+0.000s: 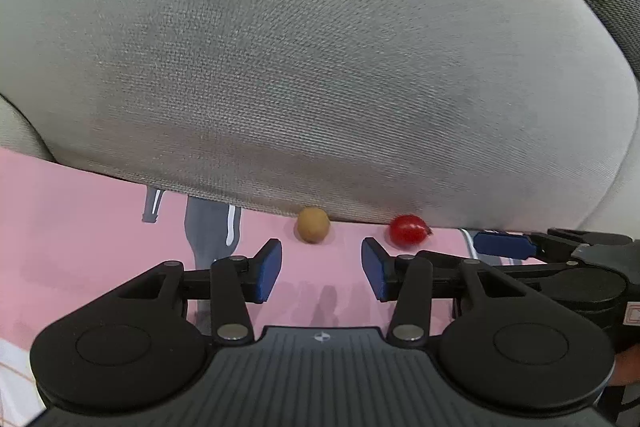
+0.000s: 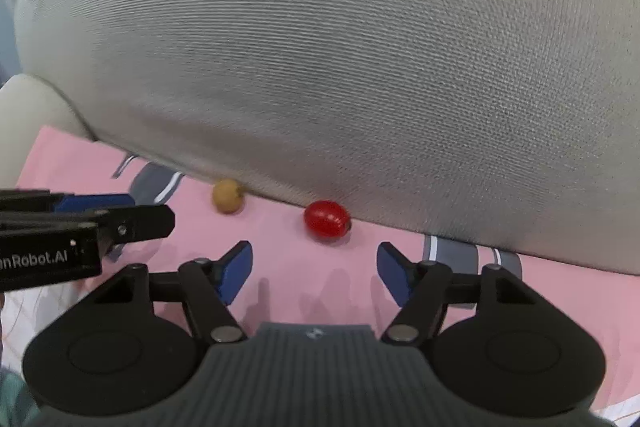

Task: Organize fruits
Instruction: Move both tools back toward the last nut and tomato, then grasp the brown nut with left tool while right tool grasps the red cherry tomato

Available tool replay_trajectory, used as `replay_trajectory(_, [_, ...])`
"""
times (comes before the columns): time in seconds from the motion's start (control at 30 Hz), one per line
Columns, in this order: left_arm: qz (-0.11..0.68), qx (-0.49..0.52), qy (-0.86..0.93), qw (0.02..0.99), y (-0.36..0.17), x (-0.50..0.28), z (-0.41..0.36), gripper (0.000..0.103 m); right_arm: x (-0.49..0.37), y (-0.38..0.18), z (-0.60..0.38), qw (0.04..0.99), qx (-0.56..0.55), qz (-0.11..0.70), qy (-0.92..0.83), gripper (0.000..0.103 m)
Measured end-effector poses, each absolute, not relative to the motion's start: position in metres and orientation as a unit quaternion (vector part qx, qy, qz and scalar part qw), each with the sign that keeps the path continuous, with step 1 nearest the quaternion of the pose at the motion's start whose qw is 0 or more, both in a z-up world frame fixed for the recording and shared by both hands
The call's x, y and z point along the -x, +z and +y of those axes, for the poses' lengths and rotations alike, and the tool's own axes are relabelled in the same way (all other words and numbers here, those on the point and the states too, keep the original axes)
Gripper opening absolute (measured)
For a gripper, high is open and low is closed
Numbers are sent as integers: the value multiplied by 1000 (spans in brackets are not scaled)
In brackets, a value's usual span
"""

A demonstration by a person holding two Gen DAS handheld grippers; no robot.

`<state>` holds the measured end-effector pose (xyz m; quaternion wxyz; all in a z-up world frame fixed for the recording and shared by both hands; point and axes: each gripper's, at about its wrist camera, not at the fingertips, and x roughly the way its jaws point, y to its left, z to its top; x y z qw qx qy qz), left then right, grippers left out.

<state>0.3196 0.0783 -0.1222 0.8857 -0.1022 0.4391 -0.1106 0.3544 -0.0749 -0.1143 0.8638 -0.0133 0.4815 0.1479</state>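
A grey cushion (image 1: 320,67) fills your view, overhanging the pink printed cloth (image 1: 80,219) and hiding its far side. Your left gripper (image 1: 321,269) and right gripper (image 2: 315,273) hang open, empty, before the tan longan (image 1: 313,225) and cherry tomato (image 2: 326,218) at the cushion's edge.

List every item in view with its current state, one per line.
Left claw: open, nothing between its pads, short of the fruits.
Right claw: open, nothing between its pads, aimed toward the red fruit.
Tan round fruit: lying loose on the pink cloth, at the cushion's edge.
Red fruit: lying loose on the cloth, apart from the tan one.
Grey cushion: bulging over the cloth.
Pink cloth: spread flat.
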Motion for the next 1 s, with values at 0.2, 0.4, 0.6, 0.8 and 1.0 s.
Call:
replay_trajectory(0.2, [460, 123, -103, 874, -141, -341, 76, 52, -372, -127, -72, 861, -4, 491, 134, 62])
replay_trajectory(0.4, [476, 124, -99, 865, -155, -360, 74, 52, -378, -139, -62, 860, 17, 492, 134, 58])
replay_trajectory(0.6, [479, 108, -98, 866, -164, -368, 66, 52, -385, -147, -55, 859, 33, 492, 137, 52])
replay_trajectory(0.8, [483, 101, -98, 864, -173, -374, 58, 47, -392, -156, -51, 857, 27, 497, 137, 42])
replay_trajectory(1.0, [480, 95, -97, 867, -181, -375, 51, 41, -395, -164, -47, 858, 27, 496, 132, 33])
